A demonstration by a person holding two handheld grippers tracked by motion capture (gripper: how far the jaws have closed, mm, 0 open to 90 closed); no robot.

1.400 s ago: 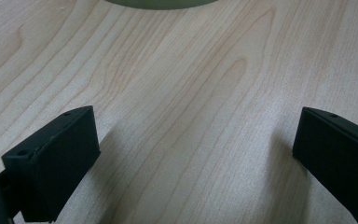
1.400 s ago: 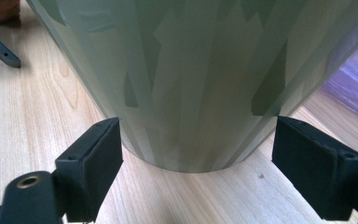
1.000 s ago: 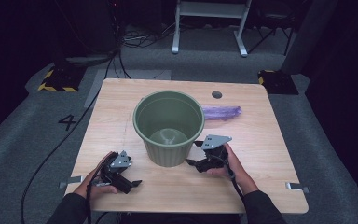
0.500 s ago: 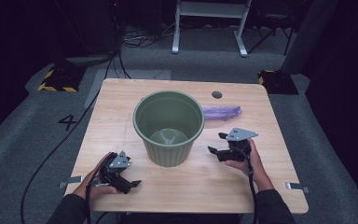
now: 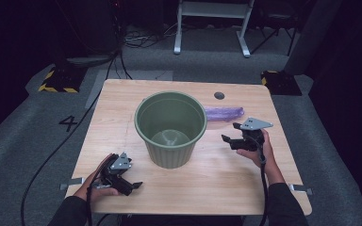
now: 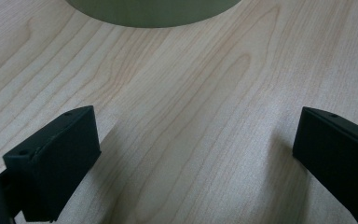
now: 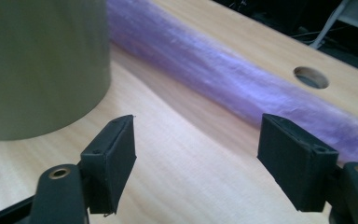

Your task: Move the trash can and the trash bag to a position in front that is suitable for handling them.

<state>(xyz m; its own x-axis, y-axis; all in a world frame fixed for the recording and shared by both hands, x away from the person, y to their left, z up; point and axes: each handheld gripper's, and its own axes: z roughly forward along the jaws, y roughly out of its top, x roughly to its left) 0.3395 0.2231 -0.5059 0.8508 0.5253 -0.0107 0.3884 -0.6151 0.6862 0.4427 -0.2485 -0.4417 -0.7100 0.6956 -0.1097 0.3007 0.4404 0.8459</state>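
Right claw [image 7: 196, 161] open, purple bag [image 7: 223, 79] just ahead.

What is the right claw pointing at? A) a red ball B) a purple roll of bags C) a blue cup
B: the open right claw faces the purple roll lying on the table beside the green bucket.

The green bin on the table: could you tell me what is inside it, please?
The green bin looks empty: only its bare floor with a raised centre shows. Its near inner wall is hidden by the rim.
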